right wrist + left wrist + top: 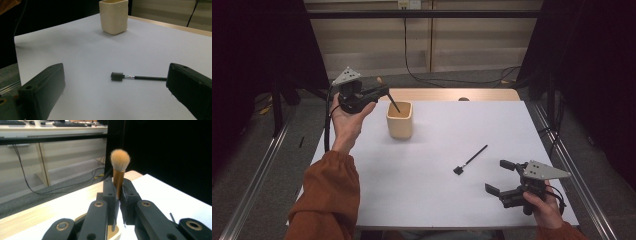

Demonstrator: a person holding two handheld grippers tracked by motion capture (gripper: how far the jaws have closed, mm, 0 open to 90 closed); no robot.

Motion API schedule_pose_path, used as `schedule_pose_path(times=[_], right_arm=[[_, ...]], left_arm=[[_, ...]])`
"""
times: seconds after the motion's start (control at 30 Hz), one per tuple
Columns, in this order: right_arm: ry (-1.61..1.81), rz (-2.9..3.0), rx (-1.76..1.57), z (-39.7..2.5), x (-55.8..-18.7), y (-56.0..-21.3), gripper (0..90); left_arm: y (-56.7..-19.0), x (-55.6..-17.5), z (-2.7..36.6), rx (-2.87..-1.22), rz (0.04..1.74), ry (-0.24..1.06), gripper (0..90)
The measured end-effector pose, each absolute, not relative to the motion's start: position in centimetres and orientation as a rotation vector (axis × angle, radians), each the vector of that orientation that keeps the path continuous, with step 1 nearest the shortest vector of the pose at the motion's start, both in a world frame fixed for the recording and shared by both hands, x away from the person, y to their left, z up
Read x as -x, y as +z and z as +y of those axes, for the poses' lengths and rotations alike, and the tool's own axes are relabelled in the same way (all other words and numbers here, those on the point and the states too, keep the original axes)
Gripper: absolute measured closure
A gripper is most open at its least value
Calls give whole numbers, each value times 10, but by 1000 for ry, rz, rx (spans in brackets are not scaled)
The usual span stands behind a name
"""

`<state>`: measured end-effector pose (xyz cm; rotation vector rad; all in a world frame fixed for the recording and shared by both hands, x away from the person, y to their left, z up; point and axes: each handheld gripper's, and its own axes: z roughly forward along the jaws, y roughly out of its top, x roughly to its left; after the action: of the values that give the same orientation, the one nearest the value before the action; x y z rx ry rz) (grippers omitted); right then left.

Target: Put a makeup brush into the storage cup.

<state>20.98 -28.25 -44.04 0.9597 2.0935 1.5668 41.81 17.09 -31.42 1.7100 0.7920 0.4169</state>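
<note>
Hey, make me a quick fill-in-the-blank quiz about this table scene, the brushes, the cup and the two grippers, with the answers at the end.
1. The left gripper is shut on a brush with ____ bristles.
2. That brush's dark handle end points down into the cream ____.
3. The right gripper has its jaws ____, on either side of the black brush.
4. The black brush lies flat on the white ____.

Missing words: orange; cup; open; table

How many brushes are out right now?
2. One brush is clamped in the left gripper, handle angled down into the cup. The other, a small black brush, lies on the white table ahead of the open right gripper. The cup's inside is partly hidden.
</note>
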Motion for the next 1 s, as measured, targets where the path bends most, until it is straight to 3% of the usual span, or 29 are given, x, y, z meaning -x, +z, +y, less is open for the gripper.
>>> schedule_pose_path(times=[1.0], right_arm=[[1561,2114,-955,-281,-209,-442,16]], left_arm=[[-348,-431,157,-1815,819,422,841]])
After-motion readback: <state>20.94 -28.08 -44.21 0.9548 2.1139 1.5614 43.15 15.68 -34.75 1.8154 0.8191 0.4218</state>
